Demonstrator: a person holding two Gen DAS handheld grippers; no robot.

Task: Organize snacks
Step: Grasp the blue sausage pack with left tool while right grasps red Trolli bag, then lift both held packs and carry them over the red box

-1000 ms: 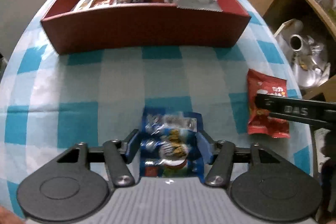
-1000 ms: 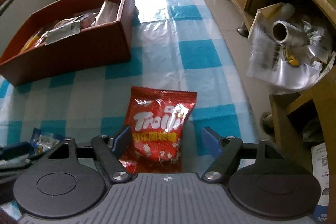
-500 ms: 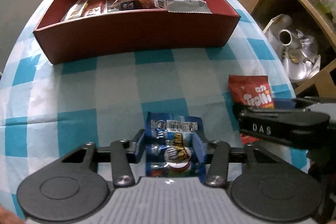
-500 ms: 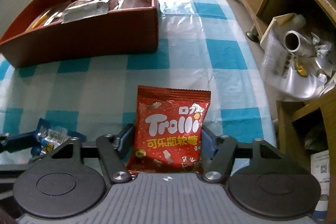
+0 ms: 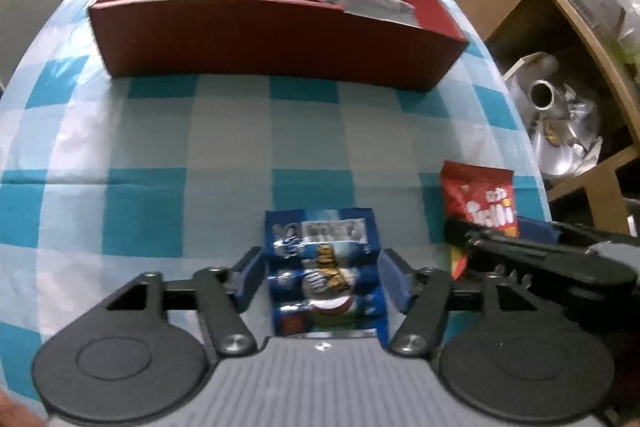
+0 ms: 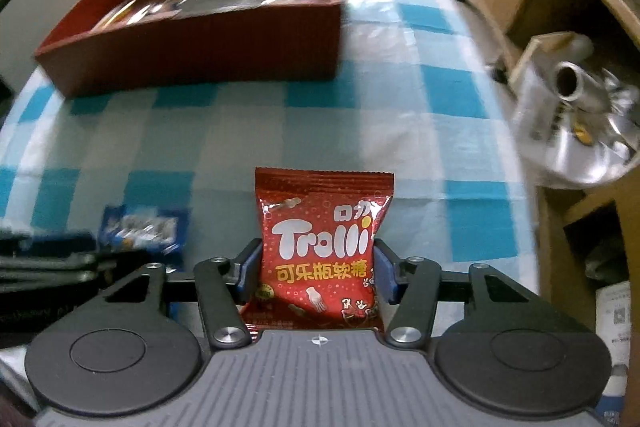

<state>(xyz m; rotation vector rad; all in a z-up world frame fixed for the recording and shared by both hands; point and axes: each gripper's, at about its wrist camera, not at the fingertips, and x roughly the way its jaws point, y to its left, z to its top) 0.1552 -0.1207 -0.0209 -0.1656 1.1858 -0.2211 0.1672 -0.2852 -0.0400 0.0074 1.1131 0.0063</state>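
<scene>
— Red Trolli gummy packet (image 6: 320,227): clenched at the sides by the right tongs (image 6: 318,273), just been closing. Probably ready for carrying to the red box (image 6: 200,55).
— And the blue snack packet (image 5: 320,239)?
— Flat on the checked worktop (image 5: 140,147), between the left tongs (image 5: 322,269). Just been opening, pads clear of it. Released; likely needs regripping.

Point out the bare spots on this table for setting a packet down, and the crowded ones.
Free: the checked cloth between the red box and both packets, and its left side. Crowded: the near right, where the blue packet and red Trolli packet lie between the jaws, and the box's right end, stacked with wrappers.
</scene>
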